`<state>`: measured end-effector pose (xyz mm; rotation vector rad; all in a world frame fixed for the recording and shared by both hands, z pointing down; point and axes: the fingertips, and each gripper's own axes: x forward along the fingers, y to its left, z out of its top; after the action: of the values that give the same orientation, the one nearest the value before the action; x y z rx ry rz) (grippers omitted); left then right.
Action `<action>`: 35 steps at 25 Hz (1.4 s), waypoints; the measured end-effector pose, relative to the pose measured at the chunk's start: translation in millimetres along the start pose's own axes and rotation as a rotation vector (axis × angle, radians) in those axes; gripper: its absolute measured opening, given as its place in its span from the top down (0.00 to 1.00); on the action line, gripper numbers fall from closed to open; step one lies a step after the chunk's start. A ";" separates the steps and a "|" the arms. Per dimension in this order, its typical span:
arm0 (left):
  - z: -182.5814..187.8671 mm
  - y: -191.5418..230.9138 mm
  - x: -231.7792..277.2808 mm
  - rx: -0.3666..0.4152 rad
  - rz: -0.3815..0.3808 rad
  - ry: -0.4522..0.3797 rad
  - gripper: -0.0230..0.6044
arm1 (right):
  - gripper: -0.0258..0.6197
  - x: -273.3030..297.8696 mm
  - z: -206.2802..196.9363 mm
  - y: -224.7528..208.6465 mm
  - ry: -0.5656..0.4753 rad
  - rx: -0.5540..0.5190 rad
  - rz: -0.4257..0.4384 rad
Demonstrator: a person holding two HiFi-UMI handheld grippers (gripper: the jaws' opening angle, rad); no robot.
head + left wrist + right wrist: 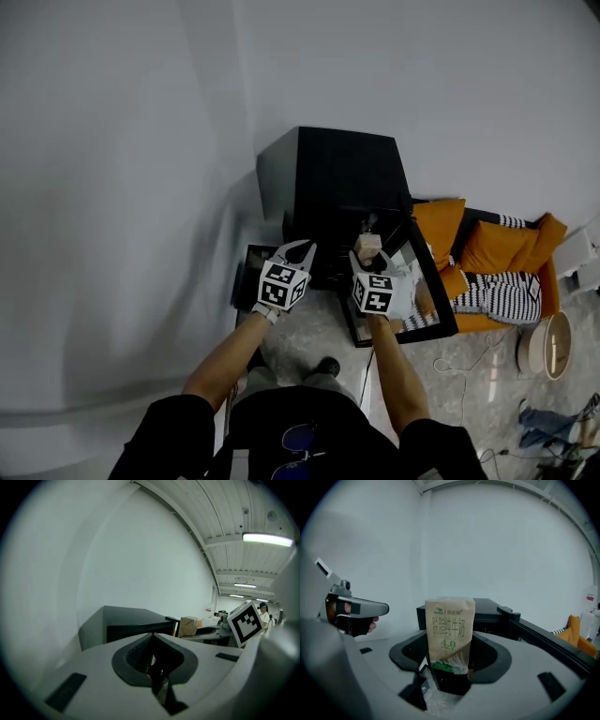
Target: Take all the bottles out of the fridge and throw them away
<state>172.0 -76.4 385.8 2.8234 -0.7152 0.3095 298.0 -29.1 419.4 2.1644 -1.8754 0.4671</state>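
Dead centre of the right gripper view, a brown milk carton [449,634] stands upright, and my right gripper [449,670] has its jaws clamped on the carton's lower part. The head view puts it mid-frame, just in front of the black fridge [342,183], whose glass door [433,305] hangs open toward the lower right. Just left of that, my left gripper [300,251] has its jaws pressed together with nothing between them. Now, this carton: I judge it light and paper-walled, soft at mid-height, easy to dent if I squeeze hard. Low near the folded base looks stiffest, and that's where I have it.
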 end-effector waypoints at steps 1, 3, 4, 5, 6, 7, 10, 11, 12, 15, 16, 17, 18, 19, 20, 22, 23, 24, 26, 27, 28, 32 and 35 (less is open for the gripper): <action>-1.2 7.7 -6.1 -0.005 0.019 -0.002 0.96 | 0.54 4.6 0.6 8.6 0.002 -0.009 0.018; -3.0 25.3 -21.1 -0.017 0.062 -0.009 0.96 | 0.54 14.5 3.2 30.7 0.005 -0.028 0.061; -3.4 35.1 -30.1 -0.023 0.087 -0.014 0.96 | 0.54 19.7 5.3 44.0 0.005 -0.039 0.087; -3.6 45.2 -39.8 -0.029 0.113 -0.019 0.96 | 0.54 24.9 7.5 58.6 0.005 -0.051 0.114; -3.9 55.3 -50.3 -0.035 0.141 -0.024 0.96 | 0.54 29.9 9.9 74.0 0.004 -0.062 0.144; -4.0 65.3 -61.4 -0.041 0.169 -0.030 0.96 | 0.54 34.5 12.4 89.9 0.003 -0.075 0.173; -3.5 92.9 -95.7 -0.056 0.251 -0.044 0.96 | 0.54 44.7 20.0 137.4 -0.001 -0.110 0.261; -3.9 101.6 -107.5 -0.061 0.279 -0.048 0.96 | 0.54 47.4 22.2 153.1 -0.003 -0.121 0.290; -5.0 110.2 -119.7 -0.066 0.309 -0.052 0.96 | 0.54 50.0 23.8 168.8 -0.004 -0.133 0.319; -10.2 133.0 -157.0 -0.081 0.393 -0.066 0.96 | 0.54 54.9 25.5 213.6 -0.008 -0.165 0.402; -11.9 139.3 -168.6 -0.085 0.417 -0.072 0.96 | 0.54 55.5 25.6 227.1 -0.010 -0.175 0.425; -13.4 144.9 -179.6 -0.089 0.439 -0.077 0.96 | 0.54 55.7 25.5 239.8 -0.011 -0.185 0.447; -14.7 150.0 -189.7 -0.092 0.460 -0.081 0.96 | 0.54 55.9 25.2 251.9 -0.011 -0.196 0.469; -16.1 154.5 -199.2 -0.096 0.481 -0.085 0.96 | 0.54 56.2 24.8 263.4 -0.010 -0.209 0.490; -17.7 158.5 -207.8 -0.102 0.501 -0.089 0.96 | 0.54 56.5 24.2 274.1 -0.007 -0.222 0.512; -21.1 162.6 -220.4 -0.114 0.531 -0.091 0.96 | 0.54 56.3 22.6 290.2 -0.001 -0.238 0.546; -22.7 162.7 -224.1 -0.118 0.538 -0.090 0.96 | 0.54 55.6 21.8 295.0 0.002 -0.241 0.555; -24.1 162.1 -226.7 -0.120 0.541 -0.087 0.96 | 0.54 54.7 20.8 298.6 0.004 -0.242 0.562; -26.3 160.4 -230.9 -0.119 0.542 -0.081 0.96 | 0.54 53.2 19.1 304.9 0.009 -0.245 0.573; -27.2 160.0 -233.2 -0.118 0.544 -0.079 0.96 | 0.54 52.7 18.2 308.3 0.012 -0.248 0.579; -28.2 160.4 -235.8 -0.118 0.547 -0.078 0.96 | 0.54 52.5 17.0 311.8 0.015 -0.250 0.586; -33.2 166.2 -244.2 -0.125 0.560 -0.079 0.96 | 0.54 53.0 10.7 323.4 0.026 -0.259 0.607; -37.3 170.3 -245.3 -0.130 0.564 -0.076 0.96 | 0.54 56.4 5.0 327.9 0.036 -0.265 0.616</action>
<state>-127.6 -104.6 385.4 2.4698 -1.4854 0.2288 -18.7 -130.9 427.6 1.3812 -2.4074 0.3317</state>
